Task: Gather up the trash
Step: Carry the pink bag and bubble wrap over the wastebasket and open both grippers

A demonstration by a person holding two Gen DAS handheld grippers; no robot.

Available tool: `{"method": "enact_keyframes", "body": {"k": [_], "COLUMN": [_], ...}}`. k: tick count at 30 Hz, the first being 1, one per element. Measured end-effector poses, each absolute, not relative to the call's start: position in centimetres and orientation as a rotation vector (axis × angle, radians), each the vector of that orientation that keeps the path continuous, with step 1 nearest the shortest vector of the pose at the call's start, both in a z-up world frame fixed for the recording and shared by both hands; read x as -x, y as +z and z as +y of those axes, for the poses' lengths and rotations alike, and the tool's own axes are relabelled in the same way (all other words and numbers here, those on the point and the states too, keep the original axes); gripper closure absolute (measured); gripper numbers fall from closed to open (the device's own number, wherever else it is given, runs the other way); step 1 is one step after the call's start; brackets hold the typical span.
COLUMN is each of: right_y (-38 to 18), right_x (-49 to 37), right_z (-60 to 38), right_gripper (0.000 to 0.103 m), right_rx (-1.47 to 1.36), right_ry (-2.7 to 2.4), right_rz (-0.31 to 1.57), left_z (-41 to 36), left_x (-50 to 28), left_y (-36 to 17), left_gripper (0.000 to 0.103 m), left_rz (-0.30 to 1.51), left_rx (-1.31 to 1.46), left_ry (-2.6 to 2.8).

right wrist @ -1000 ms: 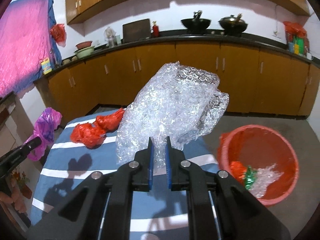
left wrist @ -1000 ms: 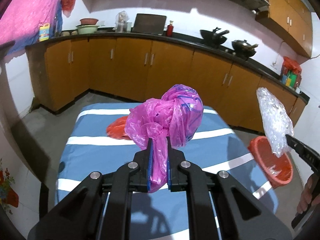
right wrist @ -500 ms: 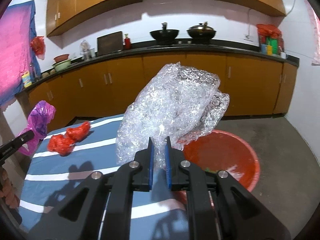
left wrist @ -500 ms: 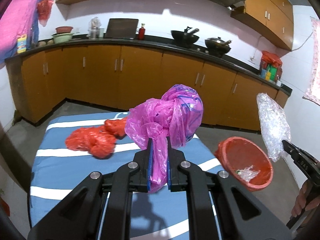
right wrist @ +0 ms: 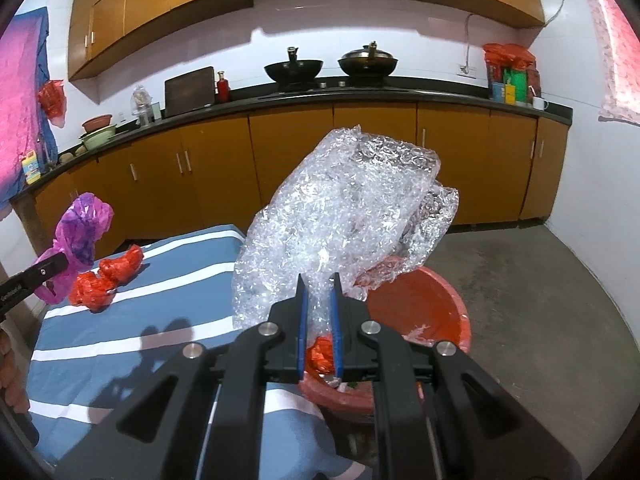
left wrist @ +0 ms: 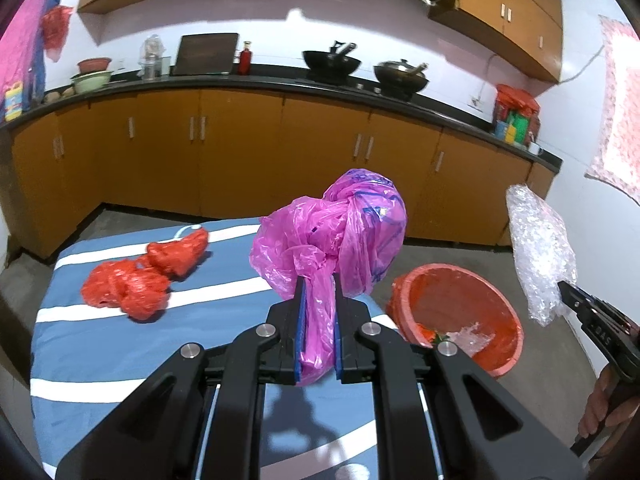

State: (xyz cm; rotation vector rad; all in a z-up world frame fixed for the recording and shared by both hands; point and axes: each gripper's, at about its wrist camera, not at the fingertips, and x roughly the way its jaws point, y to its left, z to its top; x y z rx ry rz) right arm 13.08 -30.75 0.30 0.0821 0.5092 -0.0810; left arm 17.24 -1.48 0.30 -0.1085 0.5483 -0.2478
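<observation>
- Closest in, the left hand-held gripper (left wrist: 318, 294) is clamped tight on a knotted pink plastic bag (left wrist: 332, 232), the bag's tail pinched between the blue pads and its bulk ballooning above the fingertips.
- Over on the other side, the right hand-held gripper (right wrist: 318, 292) is clamped on a crumpled sheet of clear bubble wrap (right wrist: 344, 216), which stands up from the fingers and hangs over the red basin (right wrist: 448, 304).
- That basin sits low, just beside the edge of the blue-and-white striped bench (left wrist: 120, 356); scraps of red and clear trash already lie in its bottom.
- From the left wrist view, the bubble wrap shows at far right, held up in the air above and to the right of the basin's rim, with the person's fingers visible at the lower corner.
- Farther along the bench lies a crumpled red plastic bag (left wrist: 144, 276), resting on the striped cloth, well apart from both grippers.
- At the back runs a dark kitchen counter (right wrist: 360, 96) over orange-brown cabinets (left wrist: 240, 152), carrying two black woks (right wrist: 294, 70), a red bottle and some bowls.
</observation>
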Motion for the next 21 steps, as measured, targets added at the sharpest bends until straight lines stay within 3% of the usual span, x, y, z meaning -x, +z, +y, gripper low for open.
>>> {"method": "enact_keyframes", "body": {"k": [21], "right_y": [-4.5], "right_x": [-14.9], "right_z": [-36.8], "right_gripper": [0.092], "right_rx": [-0.088], "right_ry": [-0.158], "right_rz": [0.598], "left_z": [-14.7], "left_x": [-20.9], "left_y": [-3.2], "left_gripper": [0.092], "left_rz": [0.64], "left_rx": [0.03], "left_ry": [-0.458]}}
